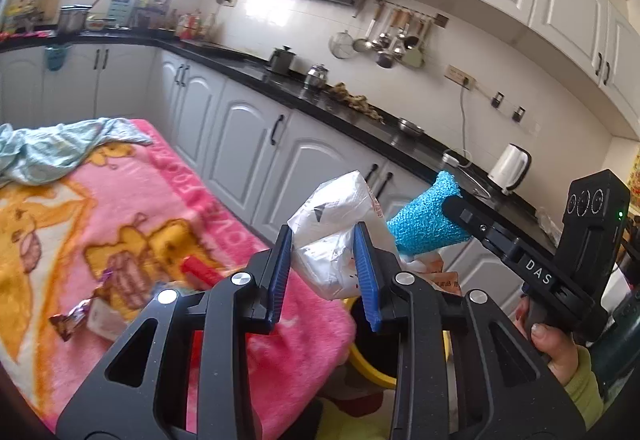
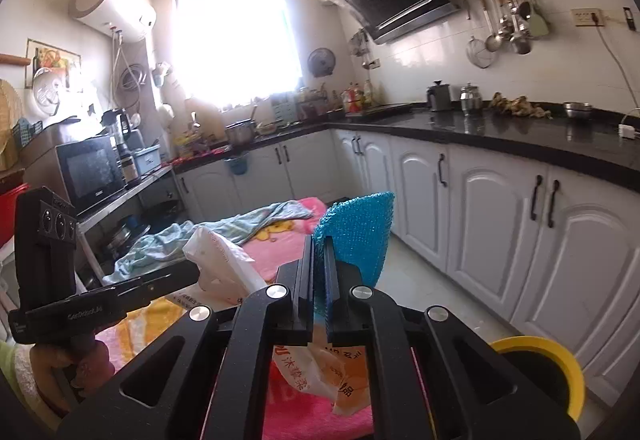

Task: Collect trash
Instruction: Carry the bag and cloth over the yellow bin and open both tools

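My left gripper (image 1: 324,240) is shut on a crumpled white plastic bag (image 1: 340,224), held above the yellow-rimmed bin (image 1: 368,364) beside the pink blanket (image 1: 120,208). My right gripper (image 2: 319,252) is shut on a blue foam net (image 2: 356,232); it also shows in the left wrist view (image 1: 424,220), just right of the white bag. The white bag shows in the right wrist view (image 2: 220,260) with the left gripper. An orange-printed wrapper (image 2: 320,372) lies below the right jaws. A candy wrapper (image 1: 76,316), a red wrapper (image 1: 200,272) and a white packet (image 1: 106,320) lie on the blanket.
A light green cloth (image 1: 48,148) lies at the blanket's far end. White cabinets (image 1: 248,152) under a black counter (image 1: 320,100) run along the right. The bin also shows at the lower right of the right wrist view (image 2: 556,372).
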The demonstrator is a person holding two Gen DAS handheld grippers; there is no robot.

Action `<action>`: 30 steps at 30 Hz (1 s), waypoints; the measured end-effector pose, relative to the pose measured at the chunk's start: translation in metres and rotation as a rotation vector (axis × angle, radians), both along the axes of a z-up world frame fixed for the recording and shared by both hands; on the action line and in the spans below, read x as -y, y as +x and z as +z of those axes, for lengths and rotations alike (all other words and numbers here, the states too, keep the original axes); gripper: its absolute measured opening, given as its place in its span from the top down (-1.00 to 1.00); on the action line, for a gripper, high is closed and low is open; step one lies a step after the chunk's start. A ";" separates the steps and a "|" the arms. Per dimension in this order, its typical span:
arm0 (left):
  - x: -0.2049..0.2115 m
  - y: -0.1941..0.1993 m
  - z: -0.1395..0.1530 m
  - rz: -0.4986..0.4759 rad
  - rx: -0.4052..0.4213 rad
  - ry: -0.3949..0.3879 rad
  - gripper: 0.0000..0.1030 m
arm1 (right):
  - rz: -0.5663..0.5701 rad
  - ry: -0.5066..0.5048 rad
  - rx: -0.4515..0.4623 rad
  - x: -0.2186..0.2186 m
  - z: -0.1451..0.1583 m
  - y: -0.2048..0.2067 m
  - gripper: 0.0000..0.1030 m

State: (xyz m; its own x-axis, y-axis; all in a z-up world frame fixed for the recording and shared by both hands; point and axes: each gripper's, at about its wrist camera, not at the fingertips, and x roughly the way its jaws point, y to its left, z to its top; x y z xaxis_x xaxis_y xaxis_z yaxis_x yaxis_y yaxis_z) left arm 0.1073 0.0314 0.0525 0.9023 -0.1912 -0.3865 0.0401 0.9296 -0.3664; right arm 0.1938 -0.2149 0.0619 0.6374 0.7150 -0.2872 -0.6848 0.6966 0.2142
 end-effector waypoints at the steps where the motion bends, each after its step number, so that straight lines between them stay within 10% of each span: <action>1: 0.006 0.003 0.001 -0.011 0.001 0.003 0.53 | -0.012 0.003 0.003 0.007 0.001 0.000 0.92; 30: 0.166 0.099 -0.023 -0.272 -0.023 0.091 0.53 | -0.336 0.041 -0.117 0.175 -0.050 0.022 0.92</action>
State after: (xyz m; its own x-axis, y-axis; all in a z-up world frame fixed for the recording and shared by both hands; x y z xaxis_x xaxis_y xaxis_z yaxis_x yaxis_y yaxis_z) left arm 0.2067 -0.1343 0.0291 0.8136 -0.3885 -0.4326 0.2853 0.9150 -0.2853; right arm 0.2156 -0.3902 0.0118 0.8032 0.4838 -0.3476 -0.3883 0.8677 0.3105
